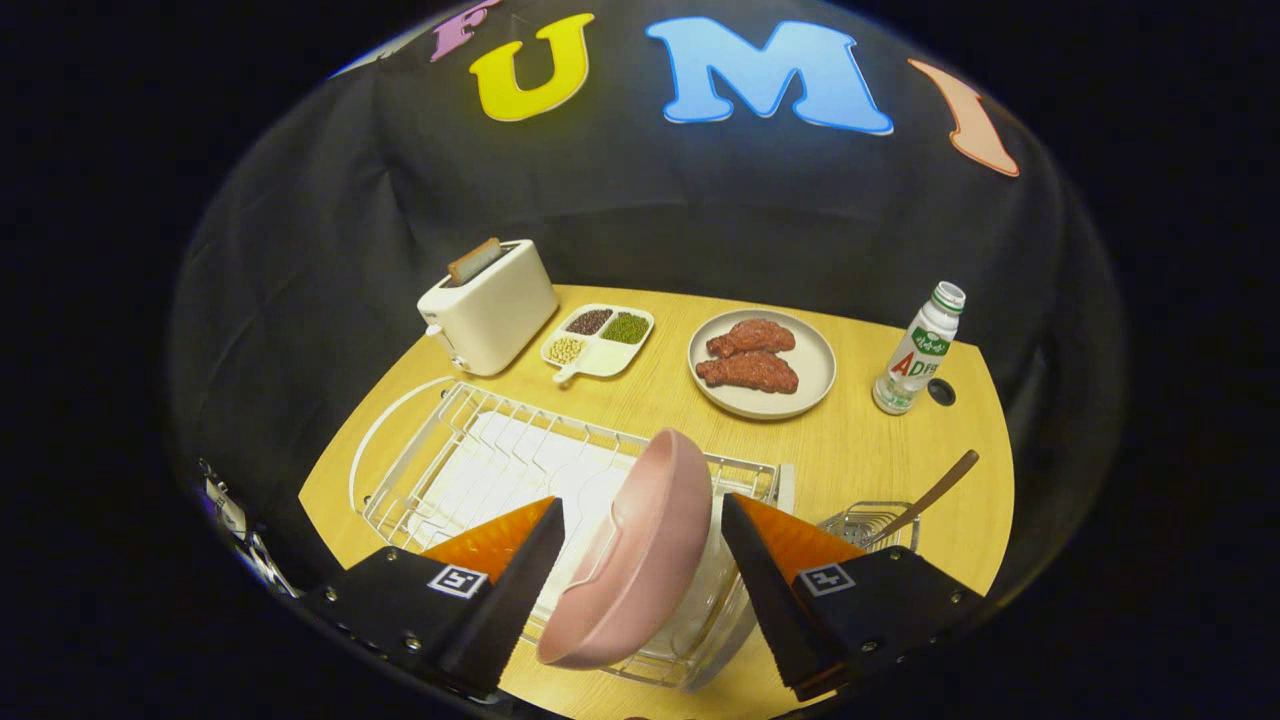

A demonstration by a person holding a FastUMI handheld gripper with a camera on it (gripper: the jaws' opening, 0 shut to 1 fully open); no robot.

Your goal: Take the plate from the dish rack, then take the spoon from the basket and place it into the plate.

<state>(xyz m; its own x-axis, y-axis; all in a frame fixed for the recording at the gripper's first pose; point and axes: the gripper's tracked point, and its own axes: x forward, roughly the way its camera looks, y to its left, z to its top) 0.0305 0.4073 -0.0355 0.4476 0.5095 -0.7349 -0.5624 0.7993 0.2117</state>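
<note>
Gripper (640, 560) fingers spread wide, bracketing the pink plate (640, 550) standing on edge in the dish rack (460, 450), lower centre; neither visibly touches it, apparently lined up for gripping.

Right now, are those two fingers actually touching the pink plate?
Apart. In the gripper view, the fingers stand open on either side of the pink plate in the dish rack, with rack showing in both gaps.

Black cloth wall (640, 210) behind seemingly wooden table (860, 450).
</note>
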